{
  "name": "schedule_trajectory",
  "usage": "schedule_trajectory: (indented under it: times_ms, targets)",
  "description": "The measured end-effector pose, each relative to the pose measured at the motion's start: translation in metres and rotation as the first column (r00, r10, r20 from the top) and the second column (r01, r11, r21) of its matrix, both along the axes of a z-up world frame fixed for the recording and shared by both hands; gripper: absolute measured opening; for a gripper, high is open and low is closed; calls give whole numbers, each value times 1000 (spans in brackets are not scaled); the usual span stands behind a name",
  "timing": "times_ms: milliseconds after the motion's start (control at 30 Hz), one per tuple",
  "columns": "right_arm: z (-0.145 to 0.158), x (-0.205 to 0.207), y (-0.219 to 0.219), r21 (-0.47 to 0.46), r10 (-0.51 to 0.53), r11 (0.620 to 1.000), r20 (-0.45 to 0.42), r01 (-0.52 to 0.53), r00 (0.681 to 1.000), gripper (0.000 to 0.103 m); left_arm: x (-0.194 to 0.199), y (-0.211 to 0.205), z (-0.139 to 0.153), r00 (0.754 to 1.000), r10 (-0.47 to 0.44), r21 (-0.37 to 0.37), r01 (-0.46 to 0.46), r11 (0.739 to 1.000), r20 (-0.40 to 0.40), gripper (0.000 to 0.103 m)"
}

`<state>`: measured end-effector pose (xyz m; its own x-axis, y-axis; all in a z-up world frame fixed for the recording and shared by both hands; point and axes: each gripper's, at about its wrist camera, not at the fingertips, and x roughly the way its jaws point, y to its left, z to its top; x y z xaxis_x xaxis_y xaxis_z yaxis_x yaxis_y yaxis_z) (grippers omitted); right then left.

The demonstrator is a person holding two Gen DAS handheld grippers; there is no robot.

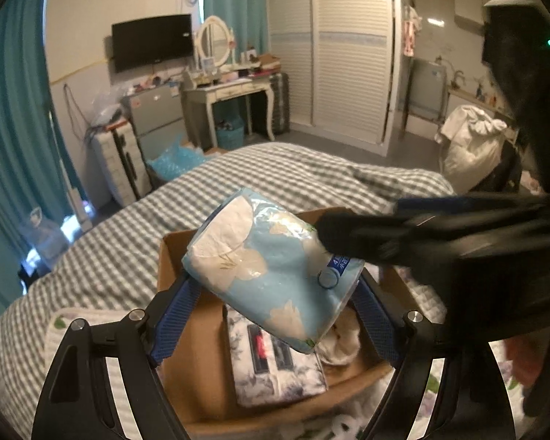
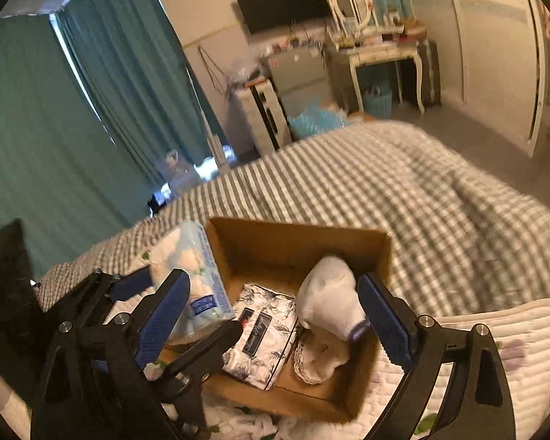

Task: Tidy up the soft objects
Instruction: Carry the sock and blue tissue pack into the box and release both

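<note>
My left gripper point(image 1: 275, 308) is shut on a light blue tissue pack point(image 1: 271, 271) with white flowers, held tilted above a cardboard box point(image 1: 172, 260) on the bed. The pack also shows in the right wrist view point(image 2: 194, 275) at the box's left edge. In the box lie a floral tissue packet point(image 1: 275, 366), also seen in the right wrist view point(image 2: 264, 333), and white socks point(image 2: 326, 300). My right gripper point(image 2: 271, 315) is open above the box, empty, with the white socks between its fingers point(image 2: 385, 315). It crosses the left wrist view point(image 1: 366, 234) over the pack.
The box sits on a white quilted pad point(image 2: 495, 333) on a grey checked bedspread point(image 1: 275, 172). Teal curtains point(image 2: 55, 110) hang at left. A dressing table point(image 1: 231, 91), a TV point(image 1: 152, 42) and a wardrobe point(image 1: 348, 55) stand beyond the bed.
</note>
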<state>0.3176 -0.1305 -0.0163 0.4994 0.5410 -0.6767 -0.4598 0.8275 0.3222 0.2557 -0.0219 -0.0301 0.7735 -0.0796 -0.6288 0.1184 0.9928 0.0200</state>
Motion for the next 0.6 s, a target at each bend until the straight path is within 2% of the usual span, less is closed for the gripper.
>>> schedule_trajectory:
  times_ms: [100,167,267,333,433,600]
  targets:
    - [-25,14,5,-6,-5,1000,-45,4,999,93,9,4,-7,1000,-20,-33,20,999,-15,84]
    - [-32,18,3,-23,-25,999,-48,24,999,93,10,4,-8,999,-37,-30,36,999,-6,84]
    - [-31,18,-10,17,-56,998,-48,57,997,93,6,4,-10,999,-44,-17,44,999,-11,84]
    - [-24,13,-19,35,-76,996,-41,77,996,93,1,5,-9,999,-43,-24,42,999,-21,84]
    - [-1,-3,-29,5,-110,994,10,110,994,93,-15,7,4,999,-35,-19,34,999,-18,84]
    - [51,-55,-46,-31,-139,989,122,144,983,93,-58,9,52,1000,-7,-34,8,999,25,84]
